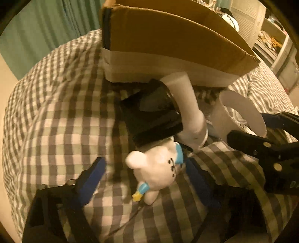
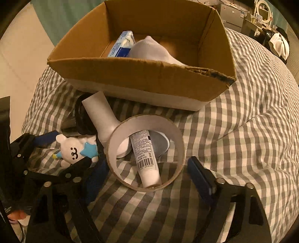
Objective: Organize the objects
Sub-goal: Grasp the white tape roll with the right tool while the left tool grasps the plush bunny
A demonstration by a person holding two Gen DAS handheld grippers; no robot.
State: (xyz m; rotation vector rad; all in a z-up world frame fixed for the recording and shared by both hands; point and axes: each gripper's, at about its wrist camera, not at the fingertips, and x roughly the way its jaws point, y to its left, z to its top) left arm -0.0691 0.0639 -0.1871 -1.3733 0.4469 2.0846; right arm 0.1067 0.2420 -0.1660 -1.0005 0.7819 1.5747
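Sock and packet boxed; bear and ring remain on the bed, both grippers' fingers apart around them.

**A bedroom in a home**

A bed covered in a grey-and-white checked quilt fills both views. Behind it hang green pleated curtains. At the far side stand a round white-framed vanity mirror on a cluttered dresser, open white shelves and white and dark clothing draped over furniture.
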